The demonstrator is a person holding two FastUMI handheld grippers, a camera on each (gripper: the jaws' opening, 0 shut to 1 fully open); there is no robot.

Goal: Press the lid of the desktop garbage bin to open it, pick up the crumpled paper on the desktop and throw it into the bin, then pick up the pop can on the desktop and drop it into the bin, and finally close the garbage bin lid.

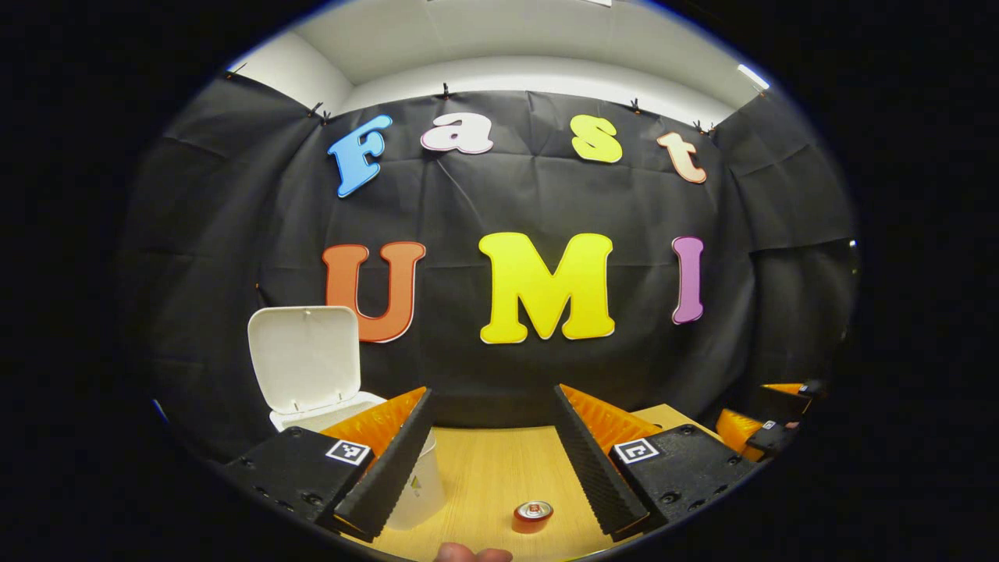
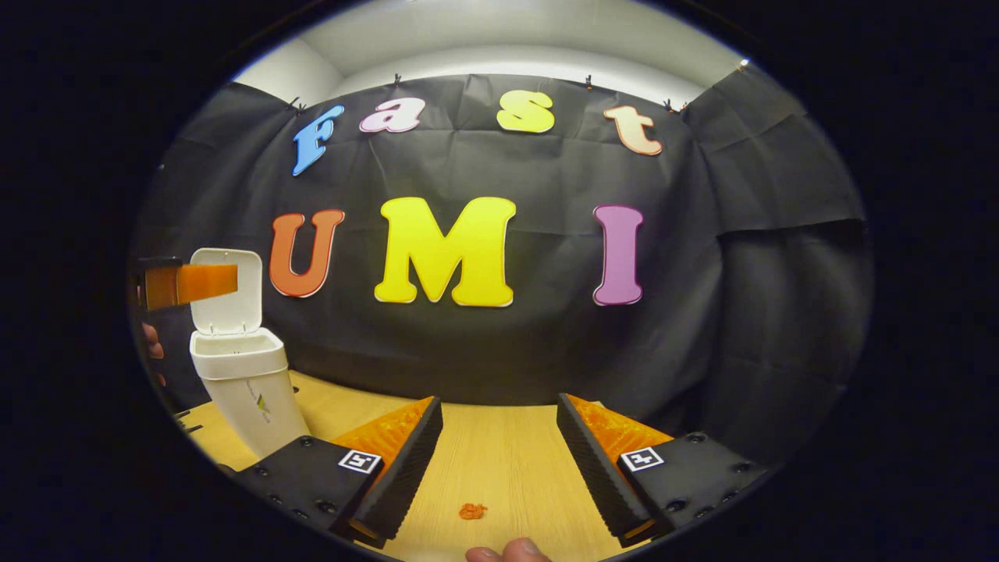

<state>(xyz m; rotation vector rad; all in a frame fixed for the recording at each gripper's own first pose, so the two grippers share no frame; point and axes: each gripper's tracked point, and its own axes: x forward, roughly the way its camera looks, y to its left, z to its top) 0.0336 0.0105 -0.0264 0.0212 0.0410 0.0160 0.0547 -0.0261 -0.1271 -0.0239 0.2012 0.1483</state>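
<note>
The white desktop bin (image 1: 417, 488) stands at the left on the wooden table, partly behind my left finger, with its lid (image 1: 304, 357) swung up and open. A red pop can (image 1: 533, 516) stands upright on the table, low between my left gripper's fingers. My left gripper (image 1: 493, 460) is open, empty and raised above the can. In the right gripper view the bin (image 2: 248, 390) is at the far left, lid (image 2: 226, 290) up. My right gripper (image 2: 499, 460) is open and empty over the table. The left gripper (image 2: 195, 285) hovers beside the bin's lid.
The wooden table (image 2: 499, 445) runs back to the black cloth wall. A small orange scrap (image 2: 472, 511) lies on it below my right gripper. A person's fingertip (image 2: 507, 553) shows at the bottom edge. The right gripper (image 1: 769, 425) sits at the right edge of the left gripper view.
</note>
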